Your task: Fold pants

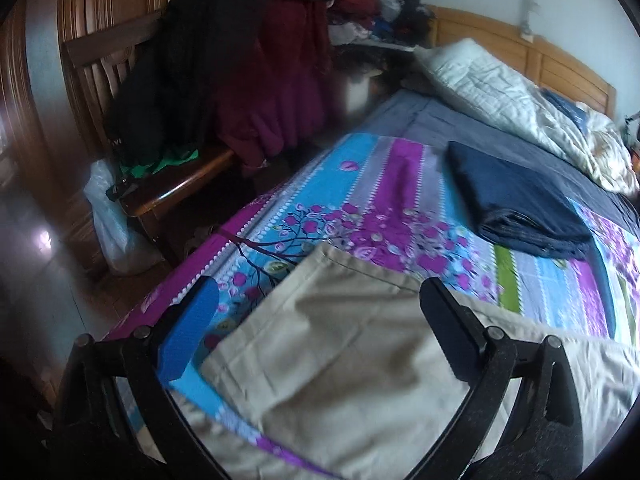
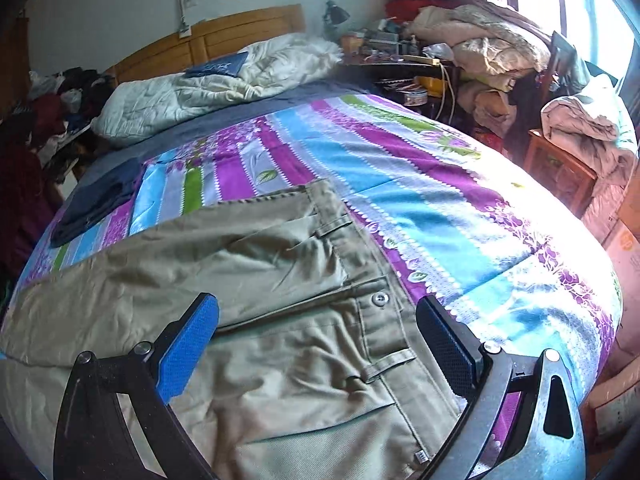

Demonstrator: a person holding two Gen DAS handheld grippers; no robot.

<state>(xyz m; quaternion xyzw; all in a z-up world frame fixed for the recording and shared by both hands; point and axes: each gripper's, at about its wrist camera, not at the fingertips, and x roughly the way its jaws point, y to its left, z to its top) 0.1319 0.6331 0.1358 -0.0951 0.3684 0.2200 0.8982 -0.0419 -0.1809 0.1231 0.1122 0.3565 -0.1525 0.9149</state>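
Beige pants lie spread flat across a flowered purple and blue bedspread. In the right wrist view the waistband with belt loops and a button faces right, and my right gripper hovers open over the waist area, fingers either side of the fly. In the left wrist view the leg end of the pants reaches toward the bed's left edge. My left gripper is open above that cloth, nothing between its fingers.
A folded dark blue garment lies on the bed beyond the pants. A white quilt is bunched by the wooden headboard. A chair piled with dark clothes stands left of the bed; a cluttered table and heaps of bedding stand right.
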